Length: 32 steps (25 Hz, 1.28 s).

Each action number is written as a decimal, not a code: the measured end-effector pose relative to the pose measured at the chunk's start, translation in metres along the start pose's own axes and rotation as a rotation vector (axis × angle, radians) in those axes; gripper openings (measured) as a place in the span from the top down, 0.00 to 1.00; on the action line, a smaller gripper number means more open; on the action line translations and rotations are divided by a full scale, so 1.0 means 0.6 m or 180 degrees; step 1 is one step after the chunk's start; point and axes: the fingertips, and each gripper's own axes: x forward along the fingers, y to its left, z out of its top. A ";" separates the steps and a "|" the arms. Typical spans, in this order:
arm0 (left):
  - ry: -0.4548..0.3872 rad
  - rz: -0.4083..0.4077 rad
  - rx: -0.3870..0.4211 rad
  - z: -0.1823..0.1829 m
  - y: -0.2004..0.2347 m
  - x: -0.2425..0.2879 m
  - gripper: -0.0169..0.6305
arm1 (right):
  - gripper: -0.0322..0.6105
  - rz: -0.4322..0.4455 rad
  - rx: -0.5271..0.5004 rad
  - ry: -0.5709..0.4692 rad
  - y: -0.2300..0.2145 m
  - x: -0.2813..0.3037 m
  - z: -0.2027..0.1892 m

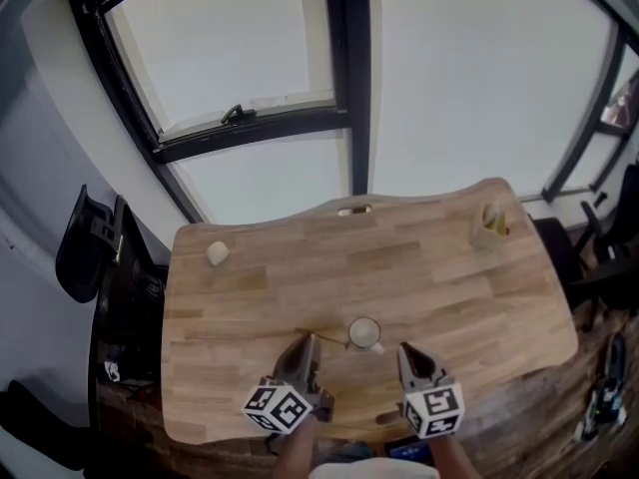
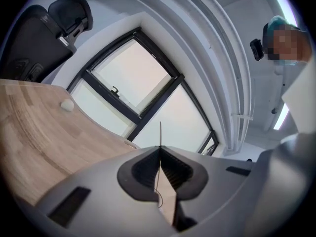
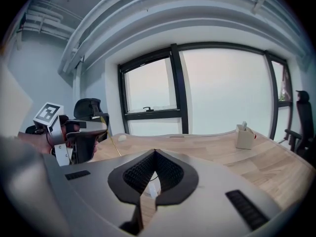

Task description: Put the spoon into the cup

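Two tongs work low over the surface [image 1: 300,267]: the left tongs [image 1: 306,345] are clamped on the thin spoon [image 1: 324,338], which reaches toward the cup [image 1: 364,332]. Just right of the cup, the right tongs [image 1: 407,352] are pressed together on nothing. Swinging the spoon in too low could knock the unsteadied cup over.

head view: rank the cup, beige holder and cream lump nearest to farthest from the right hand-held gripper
1. cup, just left of the right hand-held gripper
2. beige holder, far right corner
3. cream lump, far left side
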 end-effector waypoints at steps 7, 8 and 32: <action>-0.0014 -0.0071 -0.0051 0.026 0.016 0.025 0.97 | 0.95 -0.0125 -0.0038 -0.0054 0.001 0.018 0.024; -0.0015 -0.0084 -0.0051 0.028 0.015 0.028 0.97 | 0.95 -0.0141 -0.0026 -0.0027 0.002 0.017 0.027; -0.0110 0.0136 -0.0110 0.033 0.049 0.022 0.97 | 0.95 -0.0024 0.0015 -0.0030 0.001 0.046 -0.001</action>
